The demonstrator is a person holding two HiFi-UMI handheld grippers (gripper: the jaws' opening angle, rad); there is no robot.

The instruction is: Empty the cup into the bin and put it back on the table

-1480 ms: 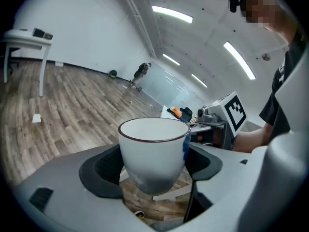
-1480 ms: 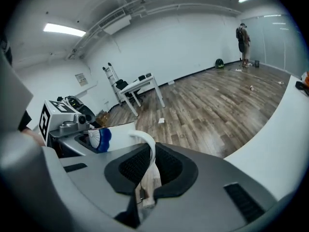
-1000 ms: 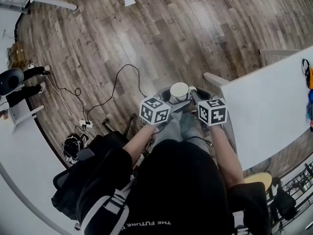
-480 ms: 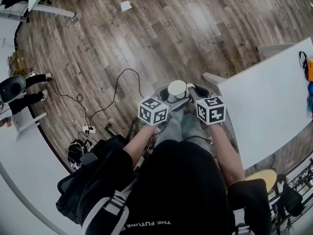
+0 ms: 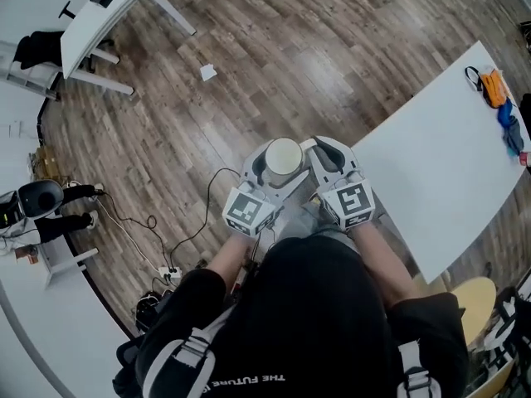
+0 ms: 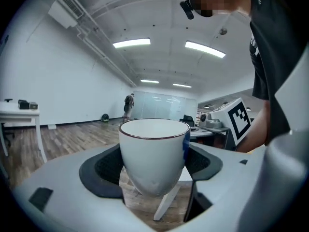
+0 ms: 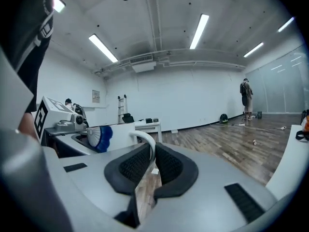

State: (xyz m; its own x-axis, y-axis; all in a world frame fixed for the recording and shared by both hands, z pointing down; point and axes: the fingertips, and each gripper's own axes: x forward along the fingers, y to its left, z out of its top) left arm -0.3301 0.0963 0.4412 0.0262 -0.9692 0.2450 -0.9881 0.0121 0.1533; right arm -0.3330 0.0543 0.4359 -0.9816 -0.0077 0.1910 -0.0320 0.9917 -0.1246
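In the head view we see the cup (image 5: 284, 157) upright, mouth up, held in the air over the wooden floor (image 5: 274, 48), just beside the near corner of the white surface (image 5: 440, 164) and not on it. The left tool (image 5: 267, 171) reaches in from the left and the right tool (image 5: 318, 154) from the right, so the cup sits between them. A scrap of paper (image 5: 207, 72) lies on the floor well beyond

In the left gripper view, the left tool (image 6: 154, 166) has its two black pads (image 6: 102, 170) closed against the sides of the cup's (image 6: 153, 151) round body, so it is clamped on the cup. The right tool's marker cube (image 6: 237, 121) shows just behind

In the right gripper view, the right tool (image 7: 149, 164) has its pads (image 7: 170, 166) pressed nearly together on the thin white handle (image 7: 146, 144) of the cup, which curves up out of the narrow gap between them
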